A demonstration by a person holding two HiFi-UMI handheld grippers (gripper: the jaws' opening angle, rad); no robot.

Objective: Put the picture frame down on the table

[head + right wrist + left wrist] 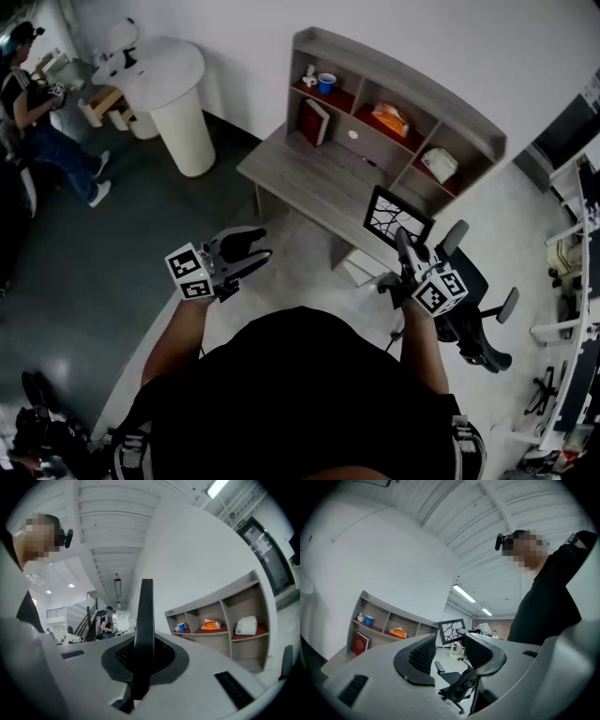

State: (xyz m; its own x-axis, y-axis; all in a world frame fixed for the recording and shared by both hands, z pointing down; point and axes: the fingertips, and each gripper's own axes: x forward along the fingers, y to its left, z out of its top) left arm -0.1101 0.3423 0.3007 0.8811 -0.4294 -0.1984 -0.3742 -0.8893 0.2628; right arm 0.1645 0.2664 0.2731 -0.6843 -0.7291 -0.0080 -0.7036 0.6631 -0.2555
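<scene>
The picture frame is black with a white branching pattern, and it hangs upright in the air just off the front right corner of the grey wooden desk. My right gripper is shut on its lower edge. The right gripper view shows the frame edge-on as a dark vertical bar clamped between the jaws of that gripper. My left gripper is open and empty, held in front of the desk to the frame's left. From the left gripper the frame shows beyond the spread jaws.
The desk carries a shelf unit with a blue cup, a red book, an orange bag and a white bag. A black office chair stands under my right hand. A white pedestal table and a person are far left.
</scene>
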